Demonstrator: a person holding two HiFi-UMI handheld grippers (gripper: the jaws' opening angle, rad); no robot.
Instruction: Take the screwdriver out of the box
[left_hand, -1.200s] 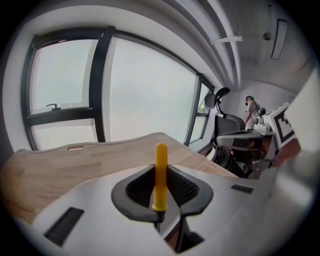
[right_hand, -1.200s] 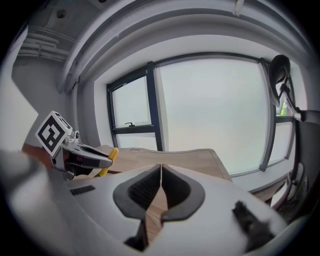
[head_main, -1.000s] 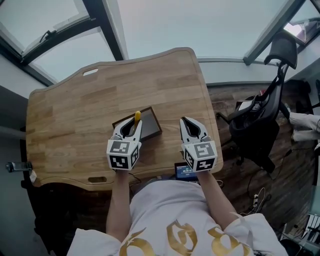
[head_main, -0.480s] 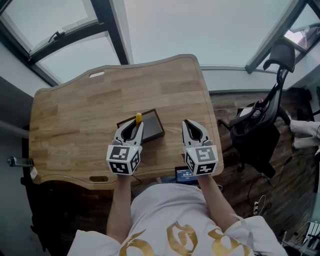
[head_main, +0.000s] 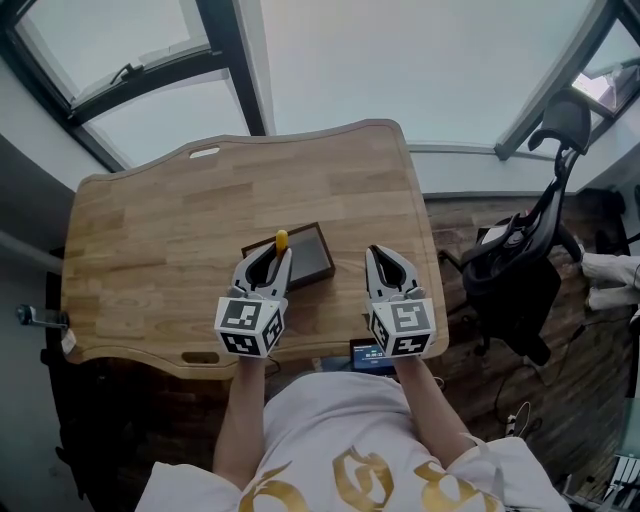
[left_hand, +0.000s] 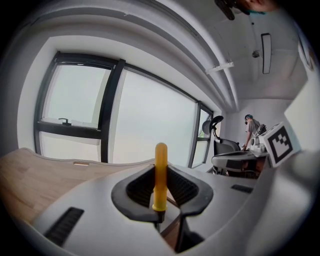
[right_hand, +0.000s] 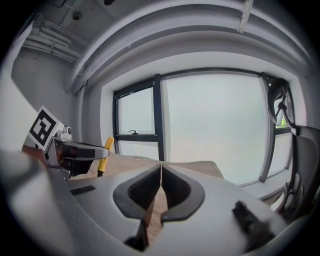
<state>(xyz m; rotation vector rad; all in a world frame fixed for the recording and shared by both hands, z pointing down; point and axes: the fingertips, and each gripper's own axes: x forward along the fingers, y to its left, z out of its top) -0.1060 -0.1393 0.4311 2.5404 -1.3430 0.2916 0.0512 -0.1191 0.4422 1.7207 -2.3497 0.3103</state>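
A screwdriver with a yellow handle (head_main: 282, 238) stands nearly upright between the jaws of my left gripper (head_main: 272, 256), handle up and shaft down. In the left gripper view the handle (left_hand: 160, 172) rises out of the left gripper (left_hand: 161, 207), whose pads are shut on its lower end. The screwdriver hangs over the near left corner of a dark shallow box (head_main: 312, 256) on the wooden table (head_main: 150, 230). My right gripper (head_main: 379, 254) is to the right of the box, shut and empty (right_hand: 160, 172). The right gripper view shows the screwdriver (right_hand: 104, 156) at its left.
A black office chair (head_main: 530, 250) stands right of the table. A small lit screen (head_main: 370, 352) sits at the table's near edge between my arms. Large windows run behind the table. A person (left_hand: 252, 131) stands far off at the right.
Both grippers have risen a little over the table, the left one carrying the screwdriver up from the box. The jaws have kept the same setting.
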